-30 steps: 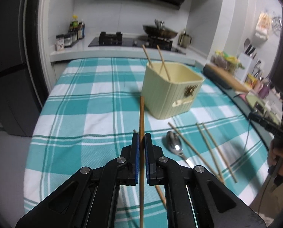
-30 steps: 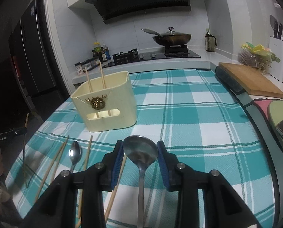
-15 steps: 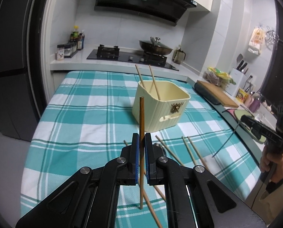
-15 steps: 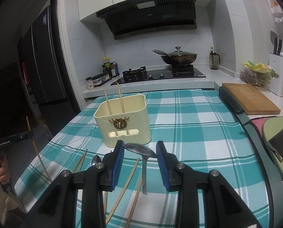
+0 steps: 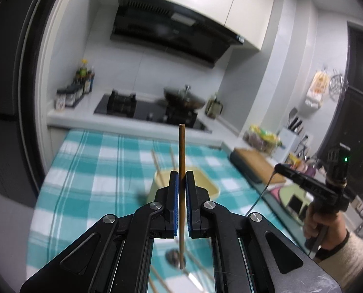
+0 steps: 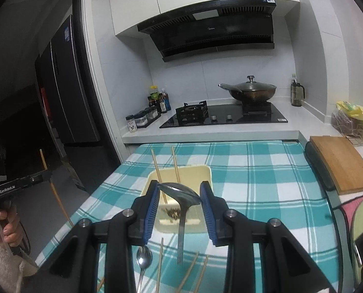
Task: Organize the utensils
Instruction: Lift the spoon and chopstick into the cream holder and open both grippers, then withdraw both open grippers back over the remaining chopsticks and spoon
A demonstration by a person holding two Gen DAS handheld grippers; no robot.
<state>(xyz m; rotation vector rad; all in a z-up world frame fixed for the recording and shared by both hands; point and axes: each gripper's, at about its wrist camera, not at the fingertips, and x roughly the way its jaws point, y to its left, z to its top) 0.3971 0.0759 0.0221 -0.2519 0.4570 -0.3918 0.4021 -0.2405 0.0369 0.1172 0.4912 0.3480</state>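
My left gripper (image 5: 180,180) is shut on a wooden chopstick (image 5: 181,151), held upright high above the table. My right gripper (image 6: 180,195) is shut on the bowl of a steel spoon (image 6: 179,194), whose handle hangs down above the cream utensil holder (image 6: 201,173). The holder stands on the checked cloth with two chopsticks (image 6: 157,166) leaning in it; it also shows in the left wrist view (image 5: 207,182). A second spoon (image 6: 143,262) and several chopsticks (image 6: 160,263) lie on the cloth in front of the holder.
The table carries a teal checked cloth (image 6: 259,171). A wooden cutting board (image 6: 340,163) lies at its right edge. Behind is a counter with a hob, a wok (image 6: 251,91) and spice jars (image 6: 145,118). A dark fridge (image 6: 62,92) stands at left.
Both grippers have risen well above the table, carrying the chopstick and the spoon. The right gripper now hovers over the holder. The views have tilted up toward the hood.
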